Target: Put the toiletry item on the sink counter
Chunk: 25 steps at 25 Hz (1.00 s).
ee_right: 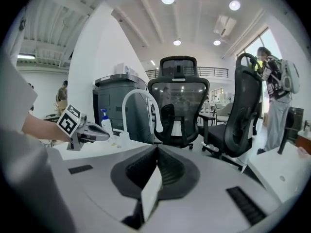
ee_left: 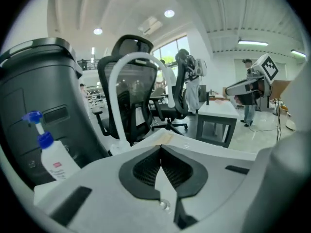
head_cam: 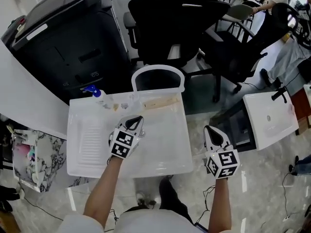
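Observation:
A white sink unit (head_cam: 82, 130) with an arched white faucet (head_cam: 158, 71) stands in front of me. On its back rim stand a white bottle with a blue pump top (head_cam: 95, 94) (ee_left: 52, 155) (ee_right: 104, 123), some small clear items (head_cam: 124, 104) and a flat beige piece (head_cam: 160, 102). My left gripper (head_cam: 136, 120) (ee_left: 160, 147) hovers over the basin, pointing at the back rim, jaws shut with nothing between them. Off the sink's right side, my right gripper (head_cam: 210, 129) (ee_right: 156, 148) hangs over the floor, jaws shut and empty.
Black office chairs (head_cam: 167, 25) stand right behind the faucet. A dark grey bin (head_cam: 63, 33) is at the back left, beside a curved white counter (head_cam: 24, 101). A small white table (head_cam: 269, 115) stands to the right. People stand far off in the room.

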### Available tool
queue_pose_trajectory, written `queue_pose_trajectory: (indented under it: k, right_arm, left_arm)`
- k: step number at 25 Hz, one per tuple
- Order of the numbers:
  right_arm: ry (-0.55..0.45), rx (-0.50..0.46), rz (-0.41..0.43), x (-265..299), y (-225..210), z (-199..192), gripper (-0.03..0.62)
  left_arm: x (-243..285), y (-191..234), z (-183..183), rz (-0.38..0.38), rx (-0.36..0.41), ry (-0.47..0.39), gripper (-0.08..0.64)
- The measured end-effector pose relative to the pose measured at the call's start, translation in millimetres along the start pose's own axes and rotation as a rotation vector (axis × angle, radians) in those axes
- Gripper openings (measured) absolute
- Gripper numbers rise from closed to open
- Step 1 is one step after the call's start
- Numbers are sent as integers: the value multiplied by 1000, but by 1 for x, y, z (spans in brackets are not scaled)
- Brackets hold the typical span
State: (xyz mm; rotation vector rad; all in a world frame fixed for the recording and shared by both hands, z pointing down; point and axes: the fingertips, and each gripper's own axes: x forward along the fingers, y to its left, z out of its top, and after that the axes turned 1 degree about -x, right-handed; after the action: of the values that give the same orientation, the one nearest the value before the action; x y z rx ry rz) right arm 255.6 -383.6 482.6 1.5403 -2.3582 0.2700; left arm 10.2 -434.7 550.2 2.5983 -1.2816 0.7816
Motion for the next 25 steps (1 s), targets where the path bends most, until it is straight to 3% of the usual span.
queue_pose_trajectory:
  k: [5, 15, 25]
  right_arm:
    - [-32, -12, -5, -18, 36, 25, -3]
    - [-95, -103, 72, -57, 121, 63, -3]
    - [-168, -146, 84, -103, 177, 96, -5]
  left_arm:
    - [-68, 19, -2, 49, -32, -59, 11]
    - [-188, 33, 10, 136, -43, -192, 11]
    - [-270, 5, 17, 143, 5, -270, 11]
